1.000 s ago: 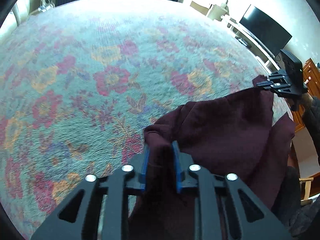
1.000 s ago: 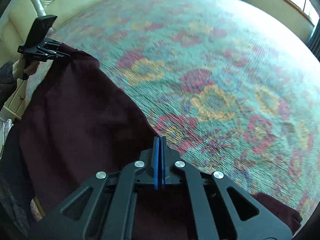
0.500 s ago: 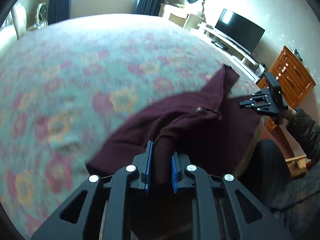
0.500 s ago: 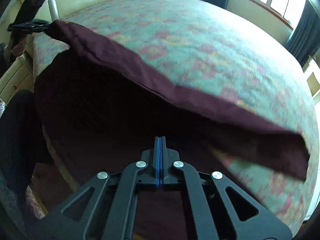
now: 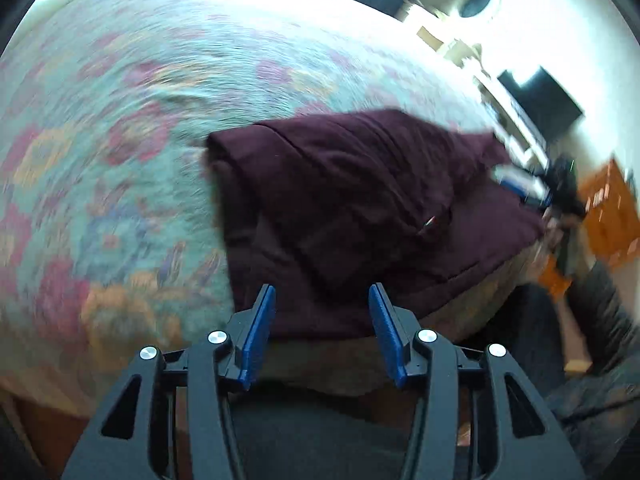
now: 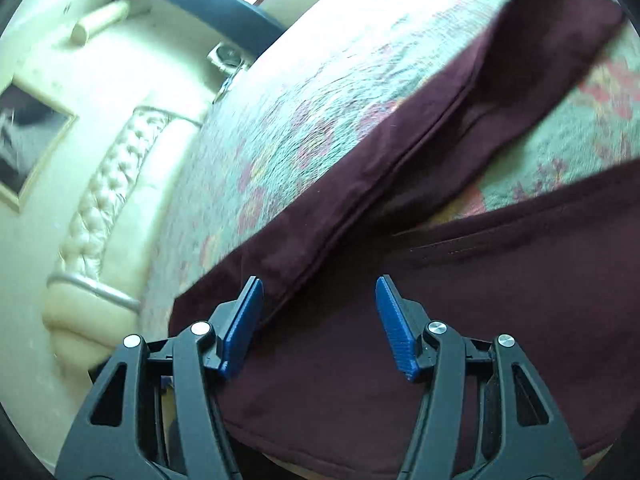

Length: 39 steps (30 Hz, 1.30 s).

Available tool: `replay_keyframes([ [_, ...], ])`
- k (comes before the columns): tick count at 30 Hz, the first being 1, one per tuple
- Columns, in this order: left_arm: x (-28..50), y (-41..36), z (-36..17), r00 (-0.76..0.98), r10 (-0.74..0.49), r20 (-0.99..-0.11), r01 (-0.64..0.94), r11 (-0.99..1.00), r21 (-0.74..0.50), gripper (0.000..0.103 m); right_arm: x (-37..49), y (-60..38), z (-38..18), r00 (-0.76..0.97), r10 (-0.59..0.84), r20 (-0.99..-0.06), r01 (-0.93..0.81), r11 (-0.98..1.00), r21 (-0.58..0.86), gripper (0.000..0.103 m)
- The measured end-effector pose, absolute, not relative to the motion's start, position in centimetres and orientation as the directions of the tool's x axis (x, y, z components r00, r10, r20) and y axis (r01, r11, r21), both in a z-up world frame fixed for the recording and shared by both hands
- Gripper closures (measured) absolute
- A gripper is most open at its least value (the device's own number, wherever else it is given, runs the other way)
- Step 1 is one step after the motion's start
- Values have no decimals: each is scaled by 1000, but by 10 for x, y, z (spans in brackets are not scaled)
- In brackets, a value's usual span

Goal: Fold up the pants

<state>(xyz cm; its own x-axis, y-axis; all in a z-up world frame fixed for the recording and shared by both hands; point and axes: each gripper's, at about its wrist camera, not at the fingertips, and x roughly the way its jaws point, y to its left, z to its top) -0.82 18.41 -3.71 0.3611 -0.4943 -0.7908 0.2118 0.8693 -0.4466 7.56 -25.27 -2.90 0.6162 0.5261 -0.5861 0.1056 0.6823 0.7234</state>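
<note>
A bed covered by a pale green spread with red, pink and orange flowers fills most of the left wrist view. Beyond its far side stand a dark flat television screen, a white cabinet topped by a round mirror and an orange-brown wooden chest of drawers (all blurred). In the right wrist view a cream tufted leather headboard borders the bed, with a framed dark picture on the wall beside it.

open floral bedspread beyond pants; padded headboard leftward
</note>
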Motion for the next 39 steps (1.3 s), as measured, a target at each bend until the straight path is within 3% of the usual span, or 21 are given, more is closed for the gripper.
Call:
replay_keyframes([
  [9,-11,129,-40,361,-591,-721,-55,758,-650,54,81,-217,-42,604,570,-556,83,649,756,44],
  [20,-11,119,-76,478,-500,-722,-365,635,-681,54,78,-222,-42,613,588,-528,88,614,785,43],
  [29,-42,129,-64,581,-372,-724,-417,627,-658,56,77,-225,-46,621,597,-507,110,575,811,43],
  [39,-50,128,-70,607,-319,-728,-459,607,-649,56,77,-217,-47,608,613,-504,104,568,816,42],
])
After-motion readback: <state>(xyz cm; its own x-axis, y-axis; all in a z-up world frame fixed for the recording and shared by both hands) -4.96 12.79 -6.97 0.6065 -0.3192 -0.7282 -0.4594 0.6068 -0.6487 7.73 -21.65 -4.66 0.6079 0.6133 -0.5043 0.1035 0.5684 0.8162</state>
